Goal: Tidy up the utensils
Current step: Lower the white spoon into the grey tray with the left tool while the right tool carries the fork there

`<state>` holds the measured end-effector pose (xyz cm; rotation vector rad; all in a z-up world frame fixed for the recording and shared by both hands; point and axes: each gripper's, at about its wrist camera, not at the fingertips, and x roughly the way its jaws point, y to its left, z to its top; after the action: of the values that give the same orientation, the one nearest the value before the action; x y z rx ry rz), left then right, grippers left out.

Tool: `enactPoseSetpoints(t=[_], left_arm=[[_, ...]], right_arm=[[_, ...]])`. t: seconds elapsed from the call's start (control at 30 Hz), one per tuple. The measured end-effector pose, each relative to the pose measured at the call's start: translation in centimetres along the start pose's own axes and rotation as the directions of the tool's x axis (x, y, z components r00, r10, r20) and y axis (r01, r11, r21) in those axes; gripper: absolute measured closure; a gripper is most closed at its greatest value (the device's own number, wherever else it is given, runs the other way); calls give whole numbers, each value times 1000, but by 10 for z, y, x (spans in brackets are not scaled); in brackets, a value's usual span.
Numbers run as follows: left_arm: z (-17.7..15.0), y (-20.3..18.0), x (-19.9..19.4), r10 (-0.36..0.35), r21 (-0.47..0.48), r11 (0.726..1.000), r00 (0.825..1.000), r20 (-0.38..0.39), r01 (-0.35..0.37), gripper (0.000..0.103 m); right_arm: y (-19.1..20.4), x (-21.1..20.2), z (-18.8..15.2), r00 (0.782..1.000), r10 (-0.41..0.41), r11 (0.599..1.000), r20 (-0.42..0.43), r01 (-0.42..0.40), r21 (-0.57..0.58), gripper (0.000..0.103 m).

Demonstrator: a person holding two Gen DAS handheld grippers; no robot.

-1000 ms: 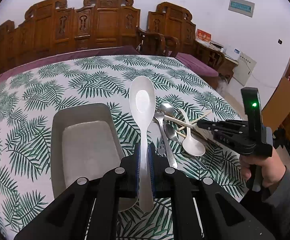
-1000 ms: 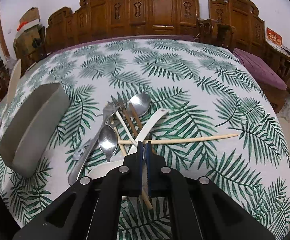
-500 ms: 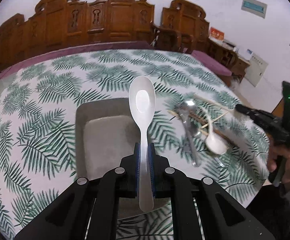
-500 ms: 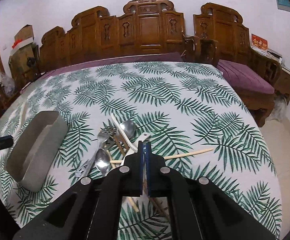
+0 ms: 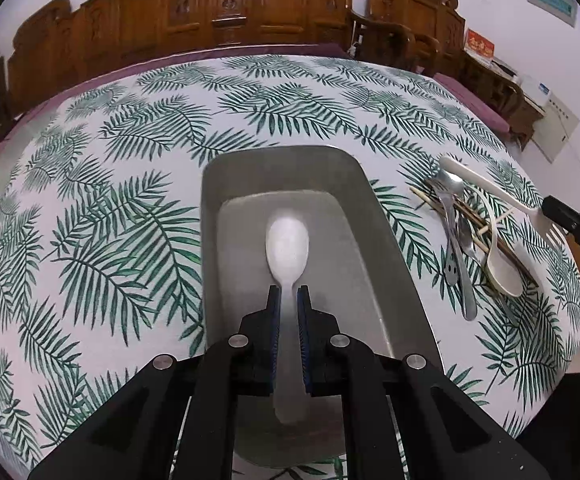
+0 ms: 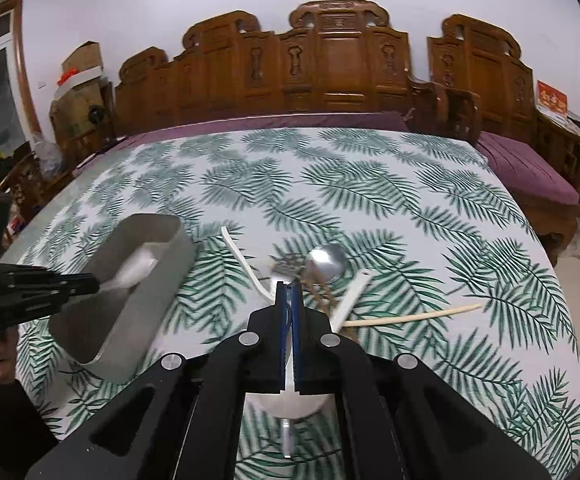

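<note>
White spoon (image 5: 287, 240) now over grey tray (image 5: 389, 248).

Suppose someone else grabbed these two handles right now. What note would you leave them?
Left gripper: shut on the white spoon by its handle, bowl low inside the grey tray, not released.
Right gripper: shut on a long white utensil, at the pile of utensils on the tablecloth.
Done: nothing lies loose in the tray that I can see.
Left: release the spoon, bring the white utensil over, then the rest of the pile.
</note>
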<state>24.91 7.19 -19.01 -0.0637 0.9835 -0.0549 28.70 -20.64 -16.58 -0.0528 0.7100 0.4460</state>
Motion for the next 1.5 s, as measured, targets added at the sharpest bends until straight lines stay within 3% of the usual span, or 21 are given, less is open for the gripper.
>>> enactPoseSetpoints(t=[0.3,0.57,0.8,1.1,1.33,1.43,1.5], left_arm=[[10,14,-35,-8,-14,1000,996,91,10,96],[13,34,-58,3,-29,1000,989,147,1,95],[12,48,-64,15,-42,999,987,161,-8,95],[13,58,-68,7,-61,998,985,170,3,95],[12,57,-68,8,-56,998,986,168,2,95],[12,55,-67,8,-51,999,986,166,0,95],[12,54,-67,9,-48,999,986,165,-1,95]], right_arm=[[47,-7,15,999,38,998,7,-38,-47,100],[111,23,21,996,74,995,-48,-77,-69,100],[155,64,17,994,16,993,-112,-29,-114,100],[168,88,16,989,-22,994,-143,6,-109,100],[170,92,12,984,37,997,-175,-49,-62,99],[168,91,8,969,144,989,-202,-146,5,96],[170,88,5,962,172,985,-212,-173,16,96]])
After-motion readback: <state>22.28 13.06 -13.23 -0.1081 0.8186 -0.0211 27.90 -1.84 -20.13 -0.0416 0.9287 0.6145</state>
